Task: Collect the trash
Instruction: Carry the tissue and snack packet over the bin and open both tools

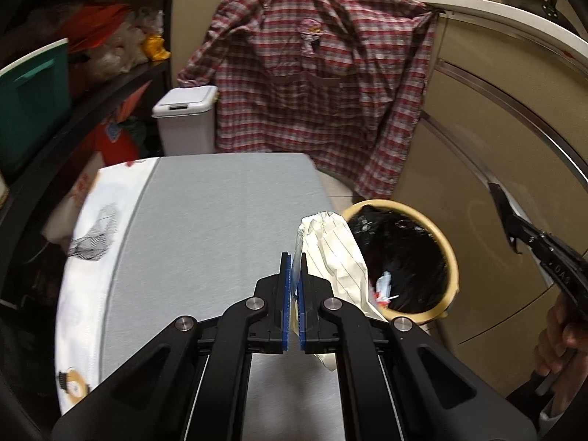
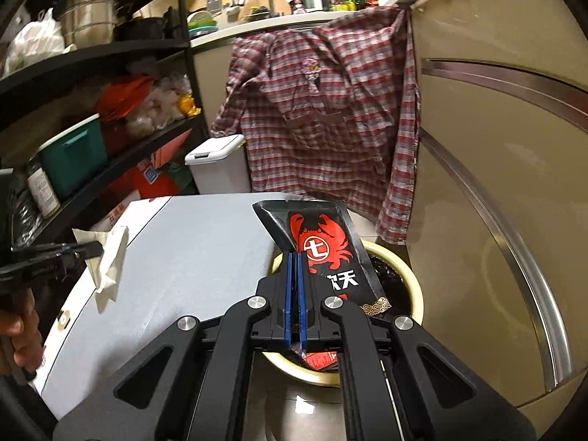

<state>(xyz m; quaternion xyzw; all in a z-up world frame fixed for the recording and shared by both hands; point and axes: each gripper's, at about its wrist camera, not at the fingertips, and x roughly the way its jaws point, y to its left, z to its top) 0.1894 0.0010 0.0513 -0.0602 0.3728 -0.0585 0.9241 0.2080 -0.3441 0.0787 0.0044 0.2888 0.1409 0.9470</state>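
My left gripper (image 1: 294,261) is shut on a crumpled white striped paper wrapper (image 1: 332,250), held over the grey table's (image 1: 205,220) right edge beside the tan-rimmed bin (image 1: 450,253) lined with a black bag. The same paper (image 2: 110,264) shows in the right wrist view, in the left gripper (image 2: 97,248). My right gripper (image 2: 294,261) is shut on a black packet with a red crab print (image 2: 327,250), held above the bin (image 2: 411,279). The right gripper also shows at the right edge of the left wrist view (image 1: 496,191), its jaws hidden.
A plaid shirt (image 1: 316,84) hangs from the counter behind. A white lidded bin (image 1: 185,121) stands on the floor past the table. Black shelves (image 2: 110,51) with a teal box (image 2: 73,154) stand at left. Beige cabinet doors (image 2: 496,183) are at right. A little trash (image 1: 384,288) lies in the bin.
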